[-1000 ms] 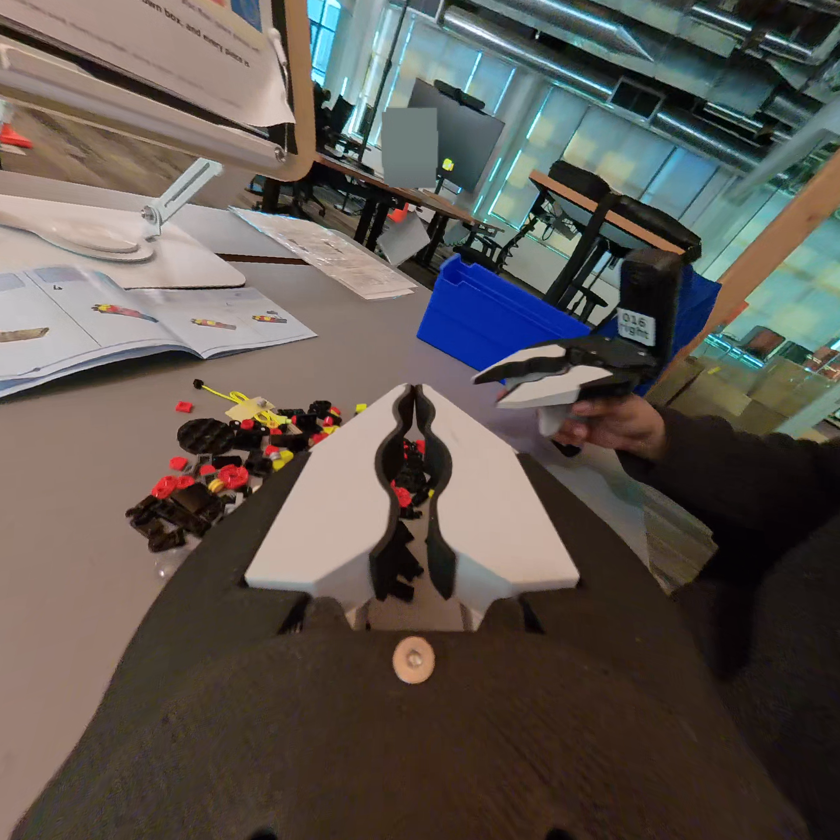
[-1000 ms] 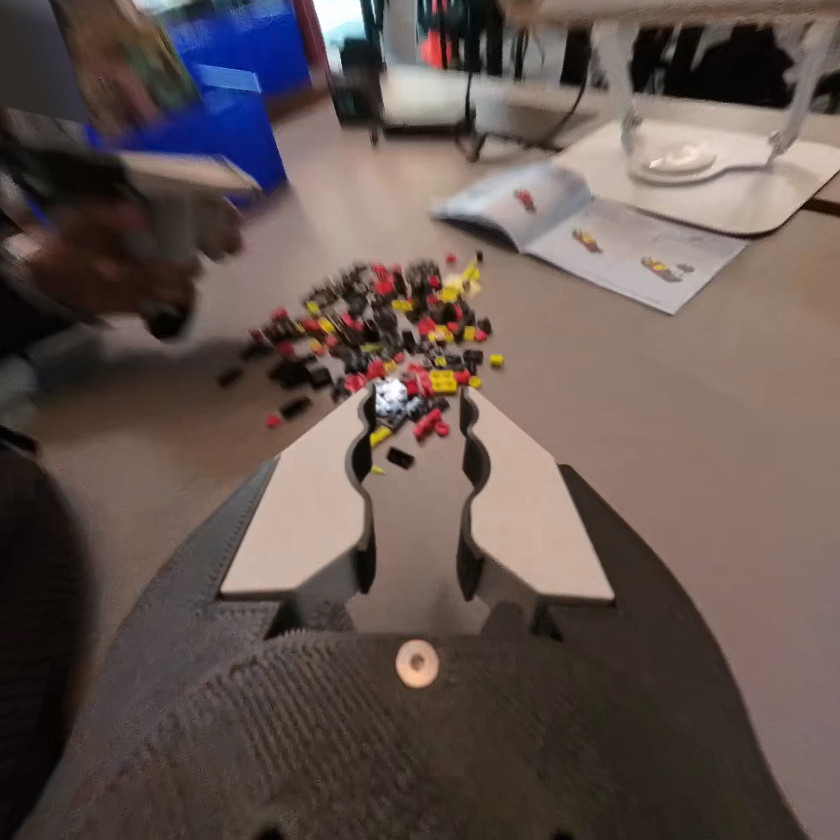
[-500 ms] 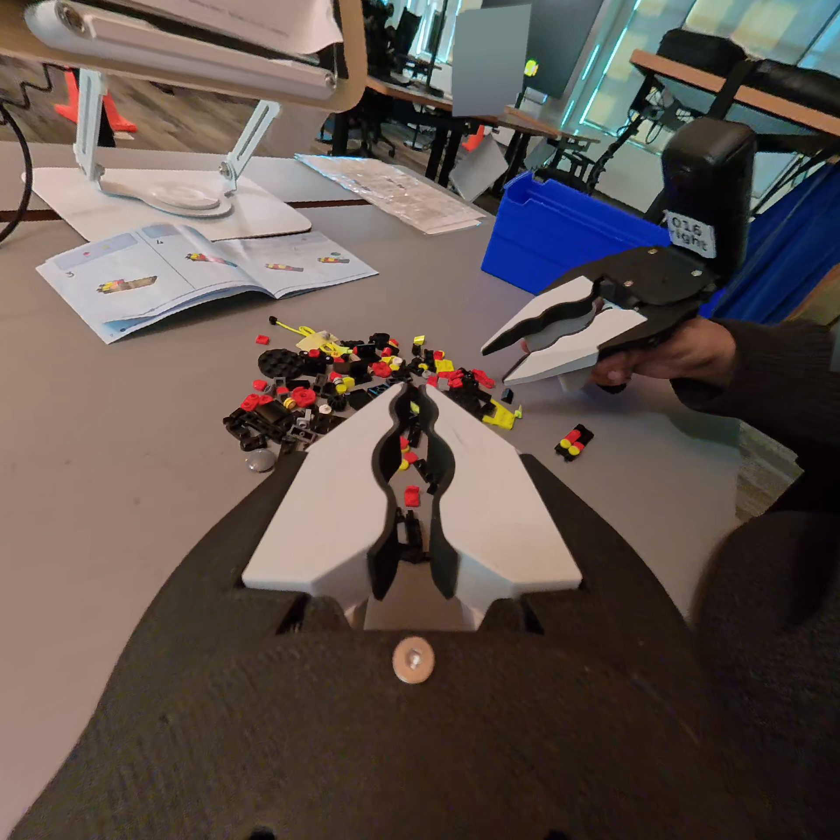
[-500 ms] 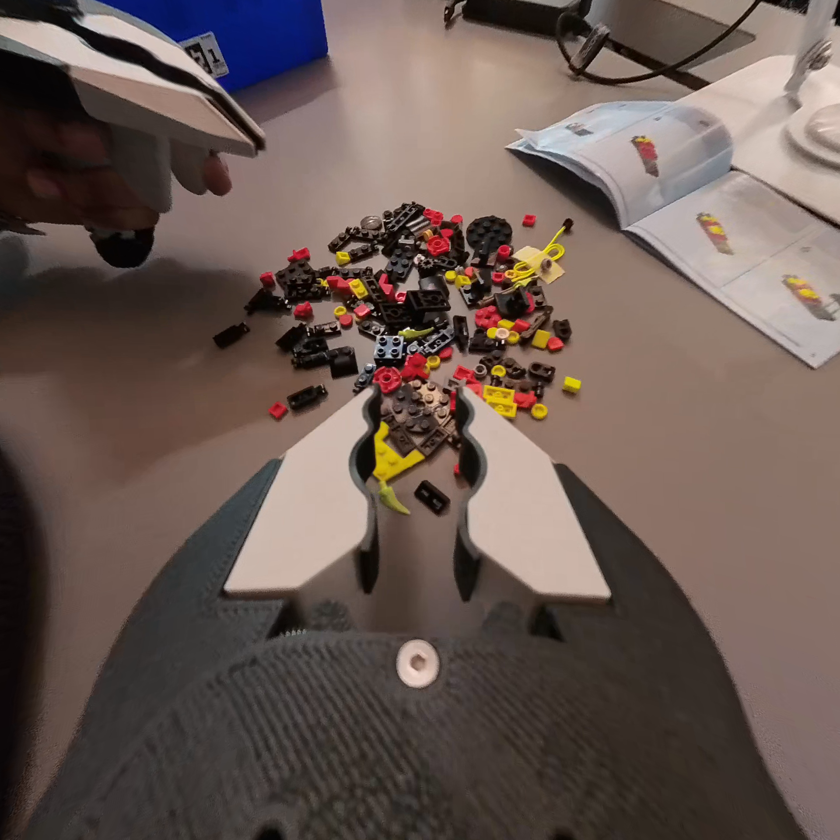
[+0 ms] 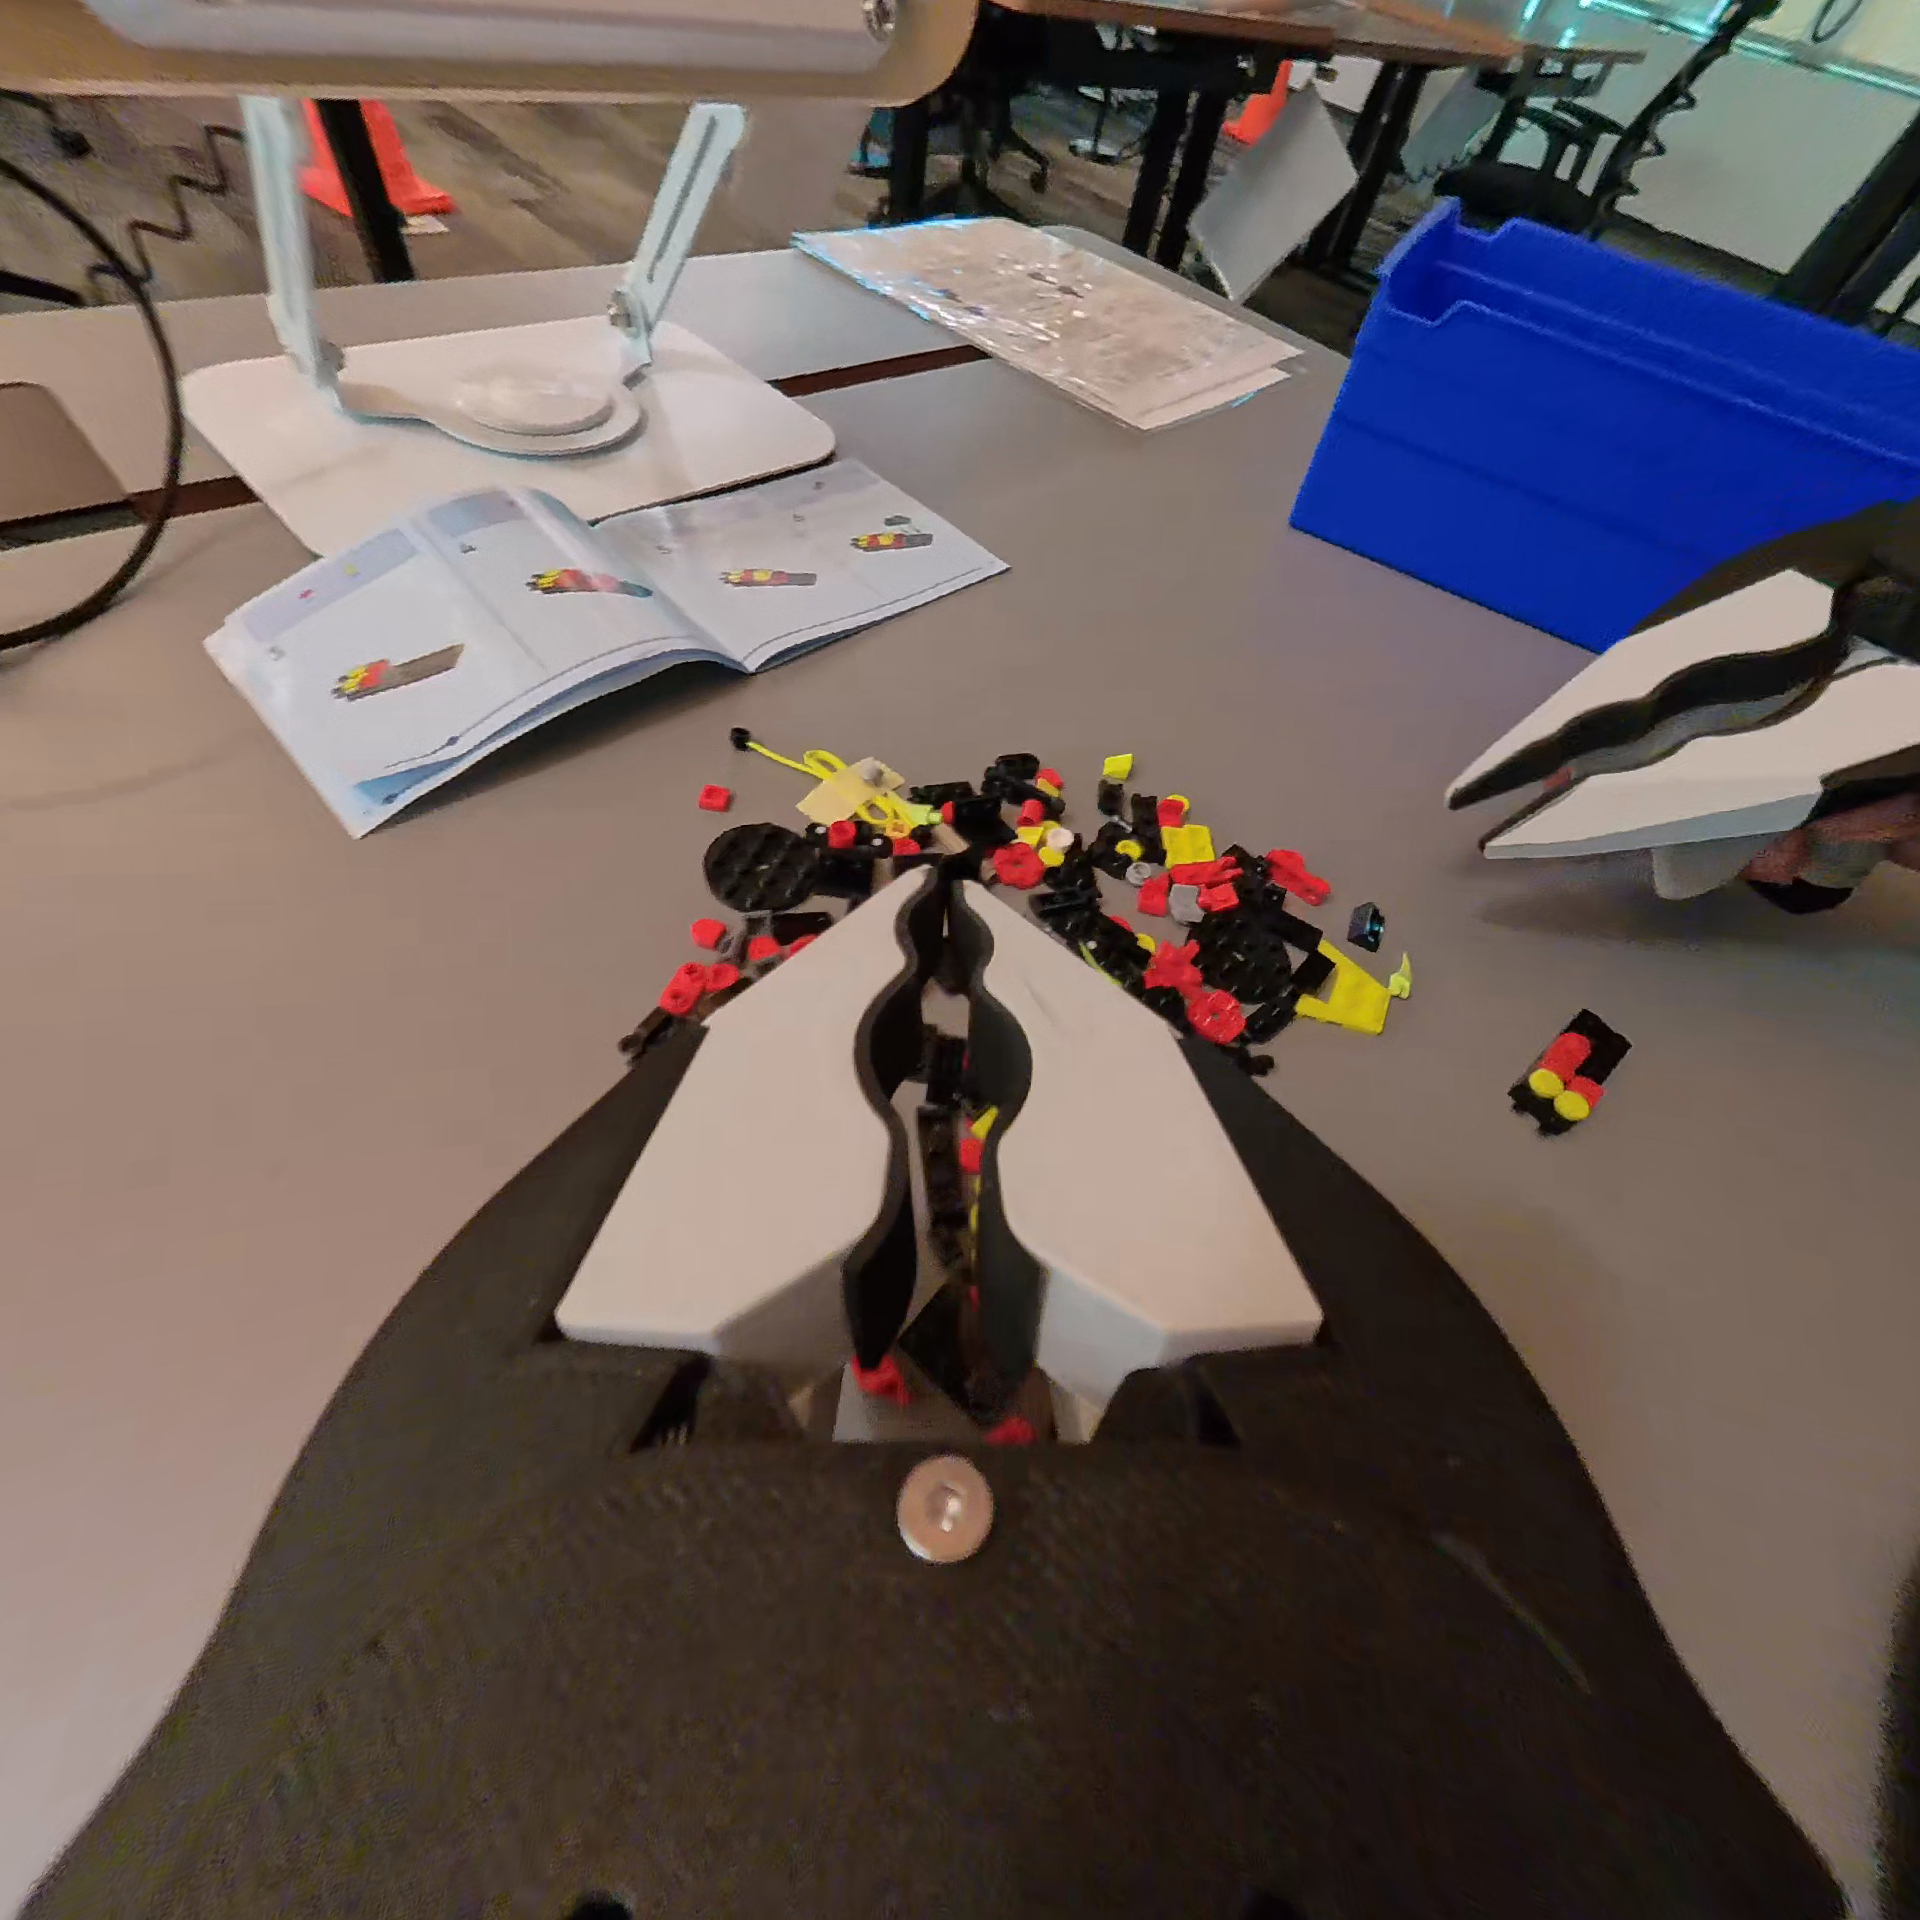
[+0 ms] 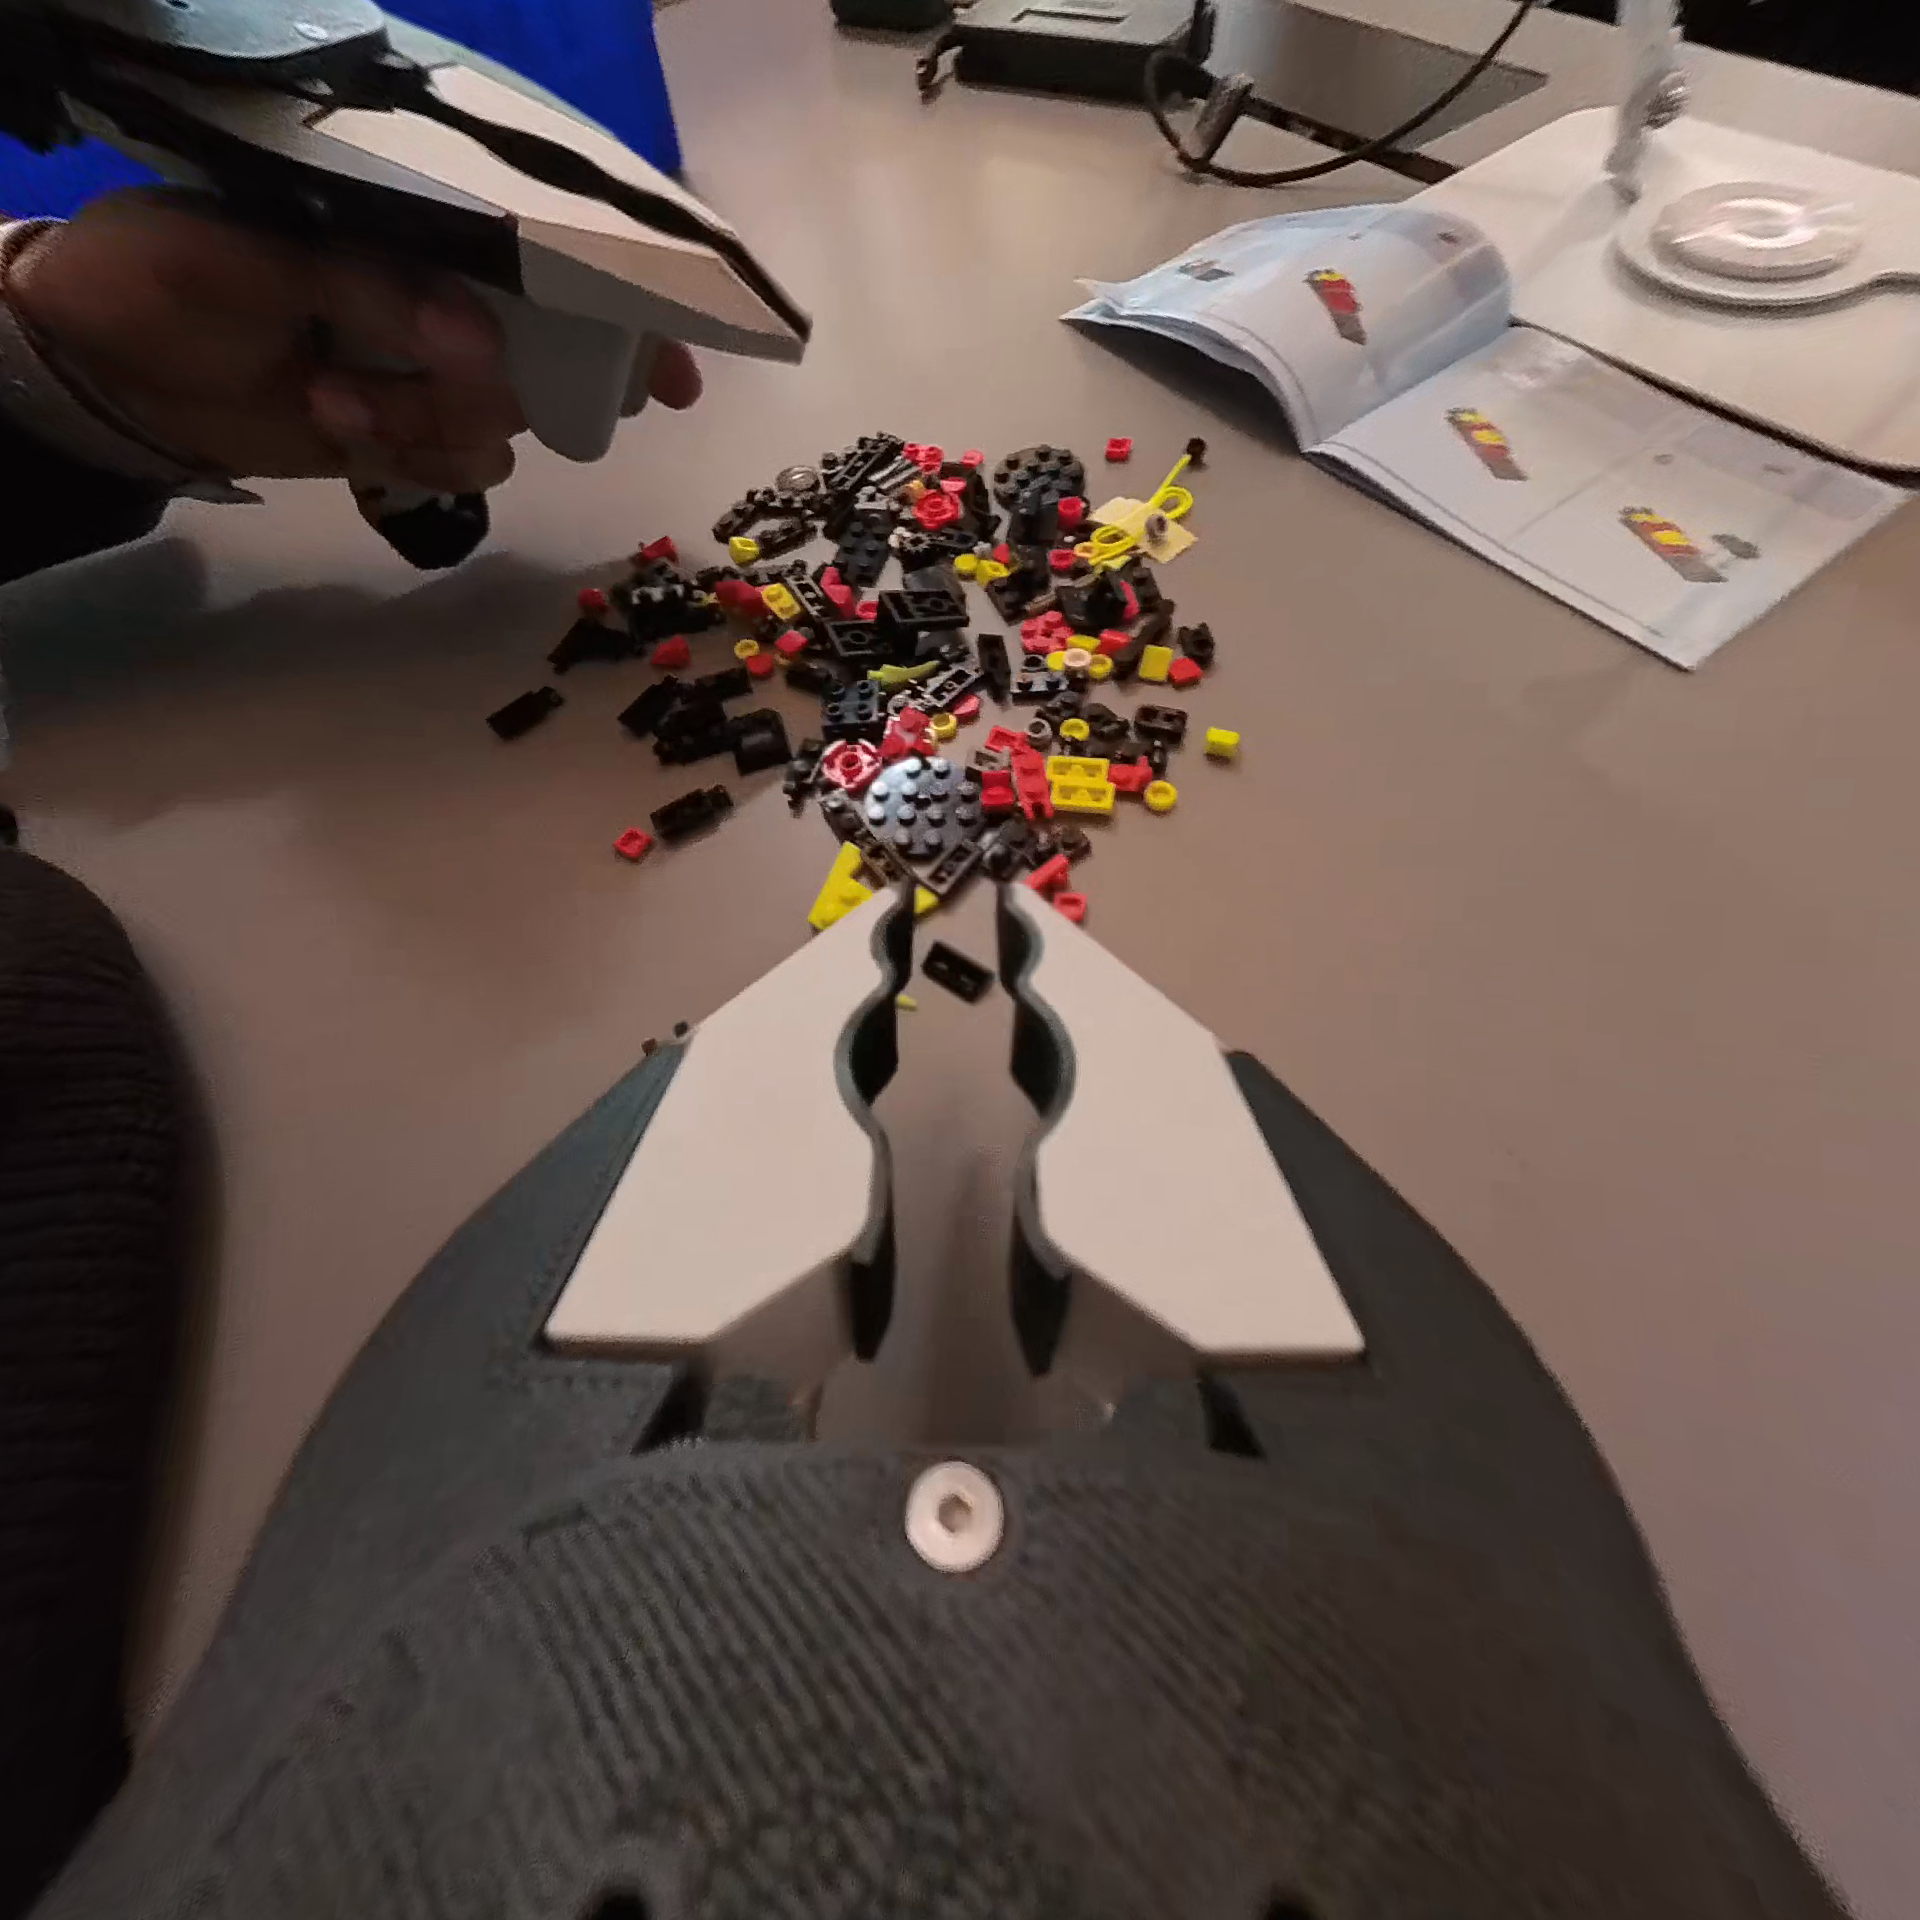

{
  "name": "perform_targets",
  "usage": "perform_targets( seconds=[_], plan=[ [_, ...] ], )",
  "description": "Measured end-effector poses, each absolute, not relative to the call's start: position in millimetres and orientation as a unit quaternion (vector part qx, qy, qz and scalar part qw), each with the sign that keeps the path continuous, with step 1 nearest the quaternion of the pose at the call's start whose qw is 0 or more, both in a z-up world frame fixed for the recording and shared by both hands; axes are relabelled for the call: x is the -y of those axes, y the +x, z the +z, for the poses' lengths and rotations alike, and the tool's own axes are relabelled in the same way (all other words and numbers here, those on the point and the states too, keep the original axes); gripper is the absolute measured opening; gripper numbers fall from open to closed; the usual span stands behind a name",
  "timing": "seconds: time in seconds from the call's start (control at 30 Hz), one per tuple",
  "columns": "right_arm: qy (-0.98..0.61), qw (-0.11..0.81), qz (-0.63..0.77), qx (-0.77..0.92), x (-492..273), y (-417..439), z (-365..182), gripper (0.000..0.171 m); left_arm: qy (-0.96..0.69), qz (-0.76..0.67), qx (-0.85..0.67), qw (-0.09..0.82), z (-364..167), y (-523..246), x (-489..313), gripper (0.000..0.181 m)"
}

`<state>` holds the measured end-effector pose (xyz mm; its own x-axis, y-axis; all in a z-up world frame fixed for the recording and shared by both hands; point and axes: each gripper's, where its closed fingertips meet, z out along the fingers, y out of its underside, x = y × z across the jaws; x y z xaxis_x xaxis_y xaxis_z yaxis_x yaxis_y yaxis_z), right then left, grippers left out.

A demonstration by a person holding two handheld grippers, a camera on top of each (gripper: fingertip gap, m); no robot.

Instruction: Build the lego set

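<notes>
A scatter of black, red and yellow lego pieces point(image 5: 1039, 894) lies on the grey table point(image 5: 312, 1039), with both tongs held above its edges. Only the left wrist view shows the small built assembly point(image 5: 1569, 1070), a black plate with red and yellow round studs, lying alone to the right of the pile, apart from it; it also takes in the blue bin point(image 5: 1600, 457) at the far right of the table and a clear plastic sleeve of papers point(image 5: 1049, 312) behind. In that view the left gripper point(image 5: 948, 883) is clenched, its tips all but meeting over the near side of the pile with nothing between them, while the right gripper point(image 5: 1470, 821) hangs at the right edge with a narrow gap at its tips. The right wrist view alone shows the hand point(image 6: 312, 353) wrapped round the left gripper's handle, and a black cable and dark device point(image 6: 1081, 52) at the far side of the table. There the right gripper point(image 6: 951, 899) is released, jaws parted and holding nothing, with a small black piece point(image 6: 956, 971) on the table seen between them. Both views show the open instruction booklet point(image 5: 582, 623), pale blue pages with pictures of the model, beside a white stand base point(image 5: 499, 416). No writing can be made out.
</notes>
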<state>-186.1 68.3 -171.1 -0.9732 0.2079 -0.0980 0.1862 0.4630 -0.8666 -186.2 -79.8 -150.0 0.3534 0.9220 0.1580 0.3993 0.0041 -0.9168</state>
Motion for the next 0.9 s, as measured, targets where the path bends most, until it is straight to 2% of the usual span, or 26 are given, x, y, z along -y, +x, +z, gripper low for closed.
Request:
perform_targets(
  seconds=[0.03,0.33,0.47,0.7,0.9],
  plan=[
    [-0.119,0.018,0.506,0.854,-72.1,-187.2,-170.3,0.016,-0.659,0.260,0.499,0.498,-150.2,-188.4,75.7,0.000],
    [-0.142,0.035,0.503,0.852,-89.3,-190.6,-171.1,0.016,-0.648,0.297,0.522,0.468,-148.4,-207.9,82.9,0.000],
    [-0.135,0.053,0.516,0.844,-87.2,-192.9,-166.0,0.005,-0.648,0.298,0.522,0.468,-141.6,-205.6,88.7,0.000],
    [-0.131,0.061,0.516,0.845,-84.5,-194.1,-165.8,0.008,-0.659,0.334,0.499,0.453,-144.6,-205.5,89.2,0.000],
    [-0.142,0.049,0.539,0.829,-78.4,-195.0,-158.1,0.000,-0.656,0.384,0.486,0.431,-140.3,-209.6,102.6,0.000]
  ],
)
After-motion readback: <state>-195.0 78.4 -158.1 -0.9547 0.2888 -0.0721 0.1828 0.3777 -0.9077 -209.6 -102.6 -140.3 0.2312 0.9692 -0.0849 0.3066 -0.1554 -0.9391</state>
